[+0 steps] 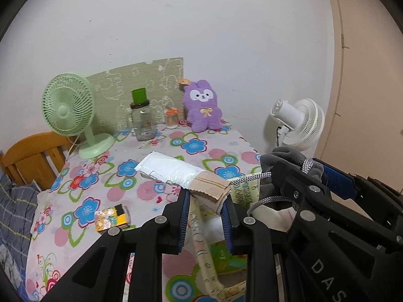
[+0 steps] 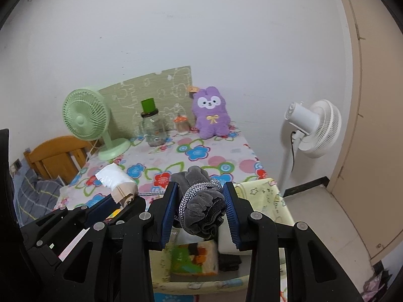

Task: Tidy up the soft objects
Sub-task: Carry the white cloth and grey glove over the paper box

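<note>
Two soft items: one white packet [image 1: 171, 172]; one grey pouch [image 2: 201, 206]; two tongs.

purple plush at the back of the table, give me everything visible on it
The purple plush is a fuzzy animal toy with short rounded ears, a white face patch with dark eyes and nose, and a yellow bow on its chest. An orange tag sits by one ear. It sits upright on the floral tablecloth, facing the cameras, close to the wall; neither gripper touches it.

left hand-held gripper [image 1: 205, 209] clamping white packet [image 1: 173, 173]
</note>
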{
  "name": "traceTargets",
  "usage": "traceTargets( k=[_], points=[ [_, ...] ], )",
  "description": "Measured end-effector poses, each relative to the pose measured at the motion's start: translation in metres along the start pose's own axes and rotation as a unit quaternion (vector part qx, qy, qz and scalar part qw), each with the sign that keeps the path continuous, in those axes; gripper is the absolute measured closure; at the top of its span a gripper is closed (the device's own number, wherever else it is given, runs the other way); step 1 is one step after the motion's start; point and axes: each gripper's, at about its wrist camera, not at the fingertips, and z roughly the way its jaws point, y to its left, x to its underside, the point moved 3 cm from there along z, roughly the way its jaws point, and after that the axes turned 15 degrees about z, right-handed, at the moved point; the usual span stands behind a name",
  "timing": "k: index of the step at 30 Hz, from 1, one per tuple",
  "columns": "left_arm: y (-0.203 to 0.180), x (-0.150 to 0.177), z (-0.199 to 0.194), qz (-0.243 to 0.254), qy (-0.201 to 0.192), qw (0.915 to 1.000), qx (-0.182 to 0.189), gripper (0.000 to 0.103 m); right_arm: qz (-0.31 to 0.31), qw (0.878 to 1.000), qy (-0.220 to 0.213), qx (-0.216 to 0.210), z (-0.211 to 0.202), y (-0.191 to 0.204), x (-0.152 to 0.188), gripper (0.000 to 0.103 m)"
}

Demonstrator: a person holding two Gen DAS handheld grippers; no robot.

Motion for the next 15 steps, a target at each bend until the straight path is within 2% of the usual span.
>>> traceTargets(
  k=[15],
  points=[
    [-0.033, -0.007, 0.033, 0.037, 0.011, 0.9984, 0.042, 0.080, 0.029, 0.998, 0.004, 0.048, 0.019, -0.041, -0.002, 0.063]
  ],
)
